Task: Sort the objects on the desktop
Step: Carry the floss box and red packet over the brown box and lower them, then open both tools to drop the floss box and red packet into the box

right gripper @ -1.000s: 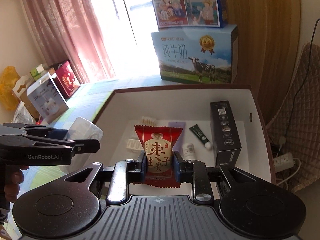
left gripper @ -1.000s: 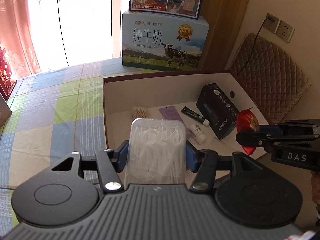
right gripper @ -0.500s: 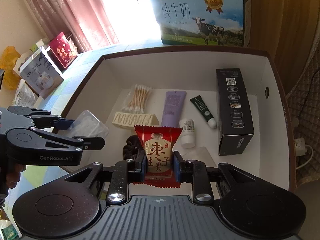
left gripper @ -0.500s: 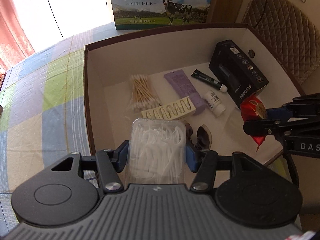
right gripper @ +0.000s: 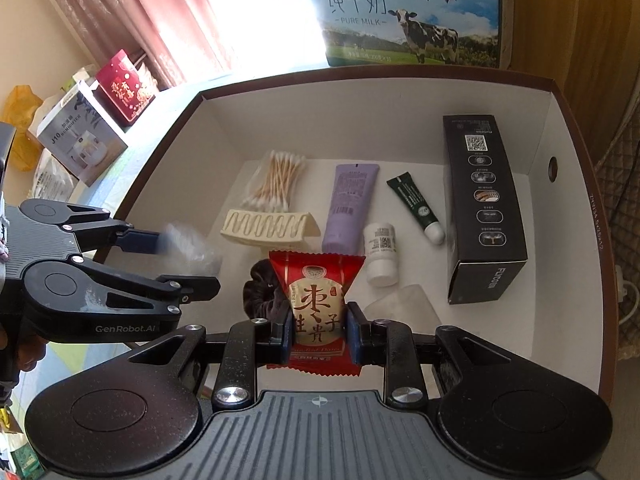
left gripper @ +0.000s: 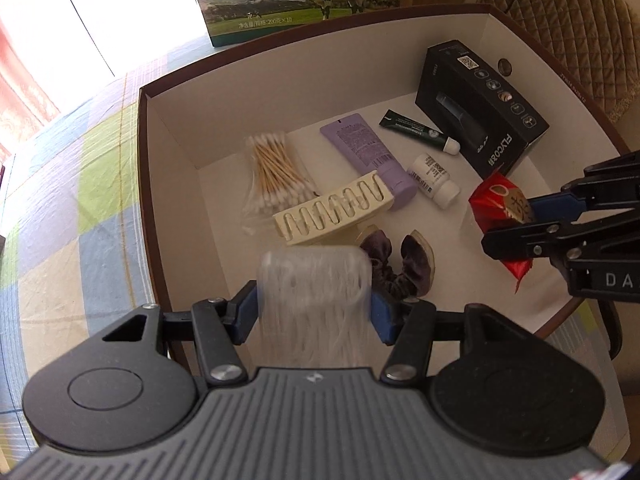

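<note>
My left gripper (left gripper: 314, 308) is shut on a clear plastic box of white floss picks (left gripper: 314, 280), which looks motion-blurred. It hangs over the near left part of the white storage box with a brown rim (left gripper: 144, 160). In the right wrist view the left gripper (right gripper: 188, 260) and the clear box (right gripper: 192, 248) sit just inside the storage box's left wall (right gripper: 168, 184). My right gripper (right gripper: 318, 332) is shut on a red date snack packet (right gripper: 316, 292), held upright above the box's near edge. From the left wrist view, the right gripper (left gripper: 520, 224) and packet (left gripper: 496, 200) are at the right.
Inside the storage box lie cotton swabs (left gripper: 276, 172), a cream hair claw (left gripper: 332, 212), a purple tube (left gripper: 364, 152), a white bottle (left gripper: 434, 180), a green tube (left gripper: 416, 130), a black carton (left gripper: 480, 120) and a dark scrunchie (left gripper: 400, 264). A milk carton (right gripper: 412, 20) stands behind.
Both grippers have moved forward and tipped down over the storage box, each with its object still in it. The clear box now shows blurred.
</note>
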